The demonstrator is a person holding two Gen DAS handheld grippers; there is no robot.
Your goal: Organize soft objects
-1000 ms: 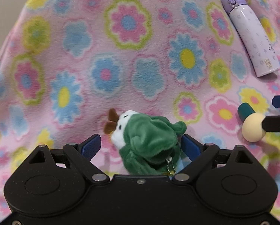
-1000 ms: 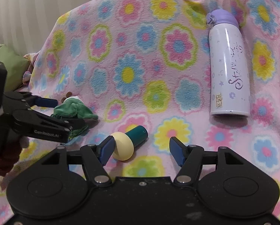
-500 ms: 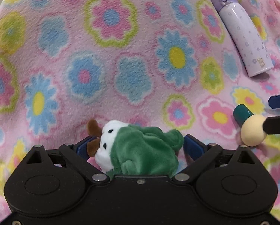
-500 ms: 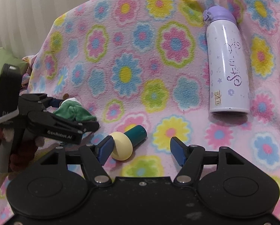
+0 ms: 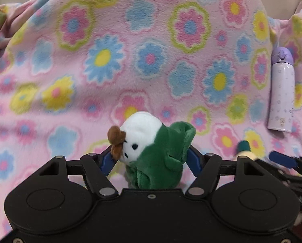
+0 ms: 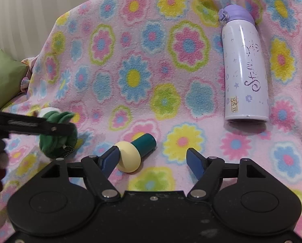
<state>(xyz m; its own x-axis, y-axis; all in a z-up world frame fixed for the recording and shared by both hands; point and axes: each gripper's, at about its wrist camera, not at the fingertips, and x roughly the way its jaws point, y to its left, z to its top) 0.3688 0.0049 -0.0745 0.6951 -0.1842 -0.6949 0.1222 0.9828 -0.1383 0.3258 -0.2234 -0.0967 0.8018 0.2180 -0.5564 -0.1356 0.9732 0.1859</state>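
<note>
The left gripper (image 5: 151,160) gripped the small green-and-white plush toy (image 5: 151,147), raised off the flowered pink fleece blanket (image 5: 151,60). The right gripper (image 6: 152,160) stood wide; the cream-headed teal mushroom toy (image 6: 134,151) lay at its eleven o'clock, ungrasped. Sorting judged barely begun.

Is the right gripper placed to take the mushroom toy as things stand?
Probably yes. The right gripper is open; the mushroom toy lies on the blanket against its left jaw, nothing blocking it.
</note>
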